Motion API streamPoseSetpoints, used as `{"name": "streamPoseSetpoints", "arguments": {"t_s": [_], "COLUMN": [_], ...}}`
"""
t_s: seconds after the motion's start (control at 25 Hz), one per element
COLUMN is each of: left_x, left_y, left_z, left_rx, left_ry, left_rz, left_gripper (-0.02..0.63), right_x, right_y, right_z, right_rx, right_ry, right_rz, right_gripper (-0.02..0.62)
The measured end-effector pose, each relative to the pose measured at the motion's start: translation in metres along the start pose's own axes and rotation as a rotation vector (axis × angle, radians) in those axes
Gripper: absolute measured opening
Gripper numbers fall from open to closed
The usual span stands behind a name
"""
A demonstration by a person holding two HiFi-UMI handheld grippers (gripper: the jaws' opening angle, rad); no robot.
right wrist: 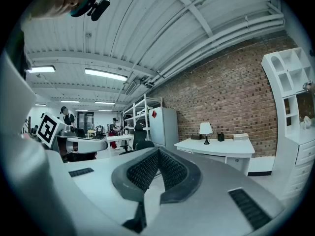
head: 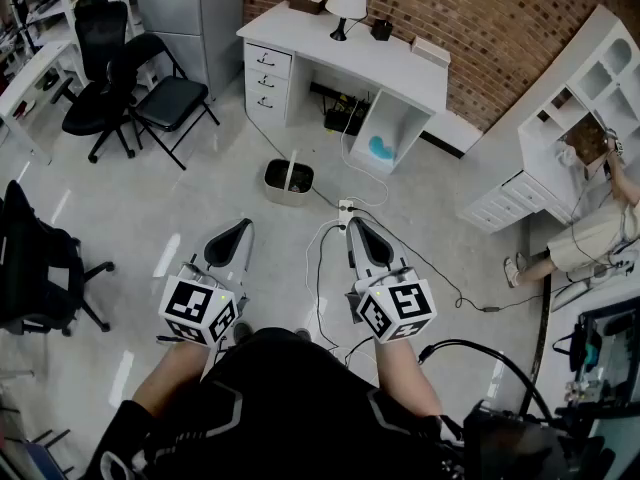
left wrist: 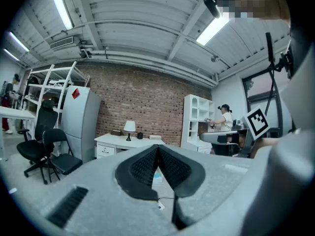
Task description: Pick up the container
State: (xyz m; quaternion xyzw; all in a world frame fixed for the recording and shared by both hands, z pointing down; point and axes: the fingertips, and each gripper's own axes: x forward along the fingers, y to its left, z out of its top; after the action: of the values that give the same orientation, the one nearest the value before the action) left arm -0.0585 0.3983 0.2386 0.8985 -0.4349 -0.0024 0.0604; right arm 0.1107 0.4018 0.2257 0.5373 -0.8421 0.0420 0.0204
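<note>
A small grey bin-like container (head: 288, 180) stands on the pale floor ahead of me, in front of the white desk (head: 345, 52). Both grippers are held at waist height, well short of it, pointing forward. My left gripper (head: 229, 235) has its jaws together with nothing between them; in the left gripper view the left gripper (left wrist: 157, 149) shows its dark pads meeting at the tip. My right gripper (head: 361, 230) is likewise shut and empty, its pads touching in the right gripper view (right wrist: 157, 154). The container does not show in either gripper view.
A lamp (head: 346, 6) and small boxes sit on the desk. A power strip (head: 346, 208) and cables lie on the floor between the grippers. Black chairs (head: 140, 88) stand at the left, a white shelf unit (head: 570, 118) and a person (head: 600, 228) at the right.
</note>
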Motion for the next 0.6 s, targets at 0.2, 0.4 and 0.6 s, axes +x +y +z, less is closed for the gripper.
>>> {"name": "streamPoseSetpoints", "arguments": {"t_s": [0.2,0.4,0.6], "left_x": [-0.002,-0.005,-0.010], "left_y": [0.001,0.005,0.013], "left_z": [0.003,0.001,0.000], "left_rx": [-0.002,-0.010,-0.029], "left_ry": [0.000,0.005,0.002], "left_rz": [0.001,-0.005,-0.005], "left_gripper": [0.011,0.011,0.011], "right_x": [0.001,0.004,0.008], "right_y": [0.005,0.009,0.018], "right_z": [0.001,0.001,0.002], "right_rx": [0.000,0.007,0.020], "right_ry": [0.004,0.003,-0.008], "right_rz": [0.005,0.005,0.012], "right_gripper": [0.006,0.006,0.007]}}
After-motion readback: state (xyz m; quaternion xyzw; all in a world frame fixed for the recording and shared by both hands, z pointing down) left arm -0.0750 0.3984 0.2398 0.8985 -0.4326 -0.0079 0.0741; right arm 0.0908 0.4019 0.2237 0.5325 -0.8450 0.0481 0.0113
